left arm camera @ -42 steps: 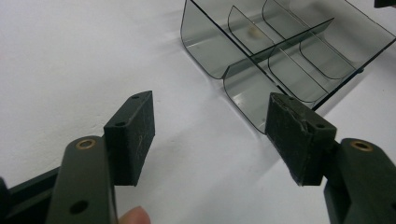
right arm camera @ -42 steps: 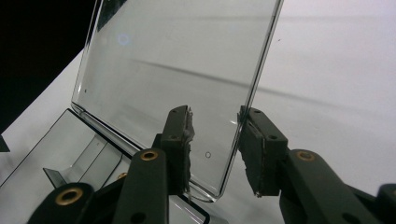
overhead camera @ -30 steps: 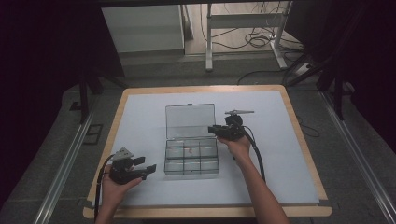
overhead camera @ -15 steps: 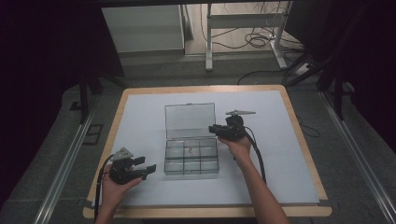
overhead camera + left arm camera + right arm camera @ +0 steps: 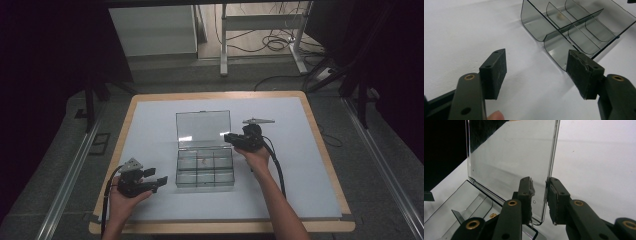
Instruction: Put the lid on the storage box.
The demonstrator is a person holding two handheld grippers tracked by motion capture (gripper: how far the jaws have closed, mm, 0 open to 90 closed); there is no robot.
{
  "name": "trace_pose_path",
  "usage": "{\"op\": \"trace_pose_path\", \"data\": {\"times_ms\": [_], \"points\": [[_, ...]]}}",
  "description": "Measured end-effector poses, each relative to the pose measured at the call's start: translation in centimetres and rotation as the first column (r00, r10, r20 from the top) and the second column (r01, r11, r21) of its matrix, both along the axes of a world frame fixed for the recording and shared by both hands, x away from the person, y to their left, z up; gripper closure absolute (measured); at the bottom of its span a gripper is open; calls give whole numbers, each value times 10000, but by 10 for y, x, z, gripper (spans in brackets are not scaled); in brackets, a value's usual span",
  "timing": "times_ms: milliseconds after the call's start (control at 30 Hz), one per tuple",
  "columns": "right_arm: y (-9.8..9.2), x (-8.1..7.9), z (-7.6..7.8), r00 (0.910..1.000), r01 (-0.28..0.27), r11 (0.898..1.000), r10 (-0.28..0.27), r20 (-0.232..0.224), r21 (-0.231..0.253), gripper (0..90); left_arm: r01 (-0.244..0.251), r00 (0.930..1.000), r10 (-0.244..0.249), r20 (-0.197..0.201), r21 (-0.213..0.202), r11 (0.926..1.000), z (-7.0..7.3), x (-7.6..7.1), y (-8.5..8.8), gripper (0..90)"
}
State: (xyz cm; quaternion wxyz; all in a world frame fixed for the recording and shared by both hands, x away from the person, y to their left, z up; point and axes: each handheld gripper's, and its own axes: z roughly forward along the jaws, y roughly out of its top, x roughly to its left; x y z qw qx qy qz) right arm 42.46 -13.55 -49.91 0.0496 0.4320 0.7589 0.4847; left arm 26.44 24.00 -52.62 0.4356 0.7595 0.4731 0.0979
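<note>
A clear plastic compartment box (image 5: 205, 172) sits mid-table with its lid (image 5: 203, 128) standing upright. A small item (image 5: 203, 161) lies in a middle compartment. My right gripper (image 5: 229, 137) reaches the lid's right edge from the right. In the right gripper view its jaws (image 5: 539, 200) straddle the lid's (image 5: 511, 162) lower corner. They have just been closing: one pad meets the edge, the other stands a little off it. My left gripper (image 5: 155, 181) rests at the box's front left. Its jaws (image 5: 539, 72) are wide open and empty, aimed at the box (image 5: 574, 27).
The box stands on a white mat (image 5: 310, 170) that covers a wooden-edged table (image 5: 330, 165). Desk legs and cables (image 5: 270, 45) lie on the floor beyond the far edge. Metal rails (image 5: 65, 185) run along both sides of the table.
</note>
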Motion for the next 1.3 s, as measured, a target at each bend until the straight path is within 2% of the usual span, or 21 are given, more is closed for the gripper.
{"op": "trace_pose_path", "data": {"times_ms": [1300], "points": [[-4,-6,4,9986,-337,9993,330,414,154,708,47,10000,-47,-15,10,10000,0,0,-2,334]]}}
